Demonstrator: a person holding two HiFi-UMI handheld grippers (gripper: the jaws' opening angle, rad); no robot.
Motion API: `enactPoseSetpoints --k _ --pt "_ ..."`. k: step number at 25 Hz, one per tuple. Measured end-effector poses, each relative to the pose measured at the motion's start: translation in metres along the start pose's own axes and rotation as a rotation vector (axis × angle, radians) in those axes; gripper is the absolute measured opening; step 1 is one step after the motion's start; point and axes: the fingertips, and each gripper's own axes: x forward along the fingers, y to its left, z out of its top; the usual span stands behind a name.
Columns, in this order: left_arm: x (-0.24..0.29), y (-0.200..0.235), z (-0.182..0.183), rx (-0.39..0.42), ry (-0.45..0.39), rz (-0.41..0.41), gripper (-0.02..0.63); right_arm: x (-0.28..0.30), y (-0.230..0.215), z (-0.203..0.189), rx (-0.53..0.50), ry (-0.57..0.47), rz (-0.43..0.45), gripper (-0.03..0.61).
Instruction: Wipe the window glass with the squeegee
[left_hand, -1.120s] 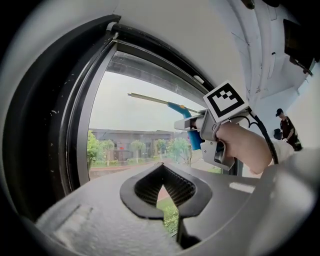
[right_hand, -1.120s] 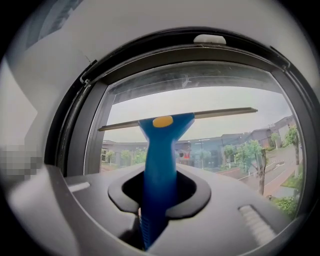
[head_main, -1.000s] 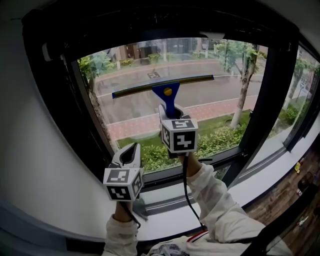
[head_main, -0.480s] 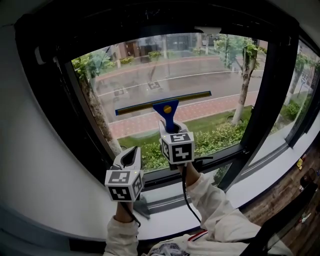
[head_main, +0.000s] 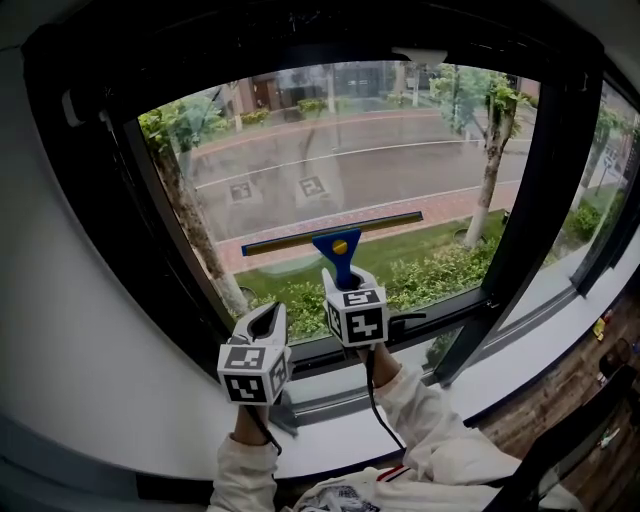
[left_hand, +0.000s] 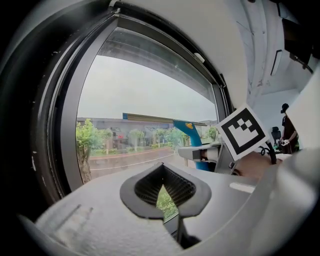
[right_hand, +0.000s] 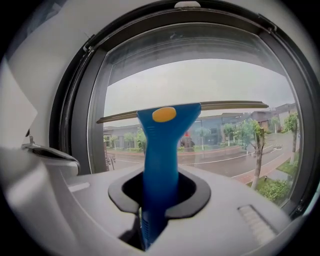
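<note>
Right gripper (head_main: 345, 278) has fingers clamped on the squeegee (head_main: 338, 242) handle, blade low-center on the window glass (head_main: 400, 150), so this pass looks nearly done. Left gripper (head_main: 262, 322) lower left, fingers pinched together, empty.

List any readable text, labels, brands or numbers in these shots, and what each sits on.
No readable text anywhere in these views.
Black-and-white marker cube on the right gripper: square patterns only, no letters.
Matching cube on the left gripper: same, no letters.
Yellow oval badge on the blue plastic squeegee: no print can be made out.
</note>
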Motion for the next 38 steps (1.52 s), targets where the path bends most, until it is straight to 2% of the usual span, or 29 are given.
enactPoseSetpoints --k 15,21,32,38 --pt "0.014 -0.006 -0.042 -0.023 0.075 -0.017 0.003 0.005 0.002 -0.086 -0.01 0.149 0.008 0.084" --pt "0.011 -0.007 -0.055 -0.041 0.068 -0.015 0.003 0.005 0.003 -0.114 -0.007 0.198 0.013 0.084" --pt "0.017 -0.009 -0.106 -0.066 0.144 -0.009 0.003 0.011 0.001 -0.164 -0.024 0.271 0.011 0.084" --pt "0.018 -0.01 -0.127 -0.063 0.142 -0.005 0.003 0.012 0.0 -0.186 -0.006 0.307 0.014 0.084"
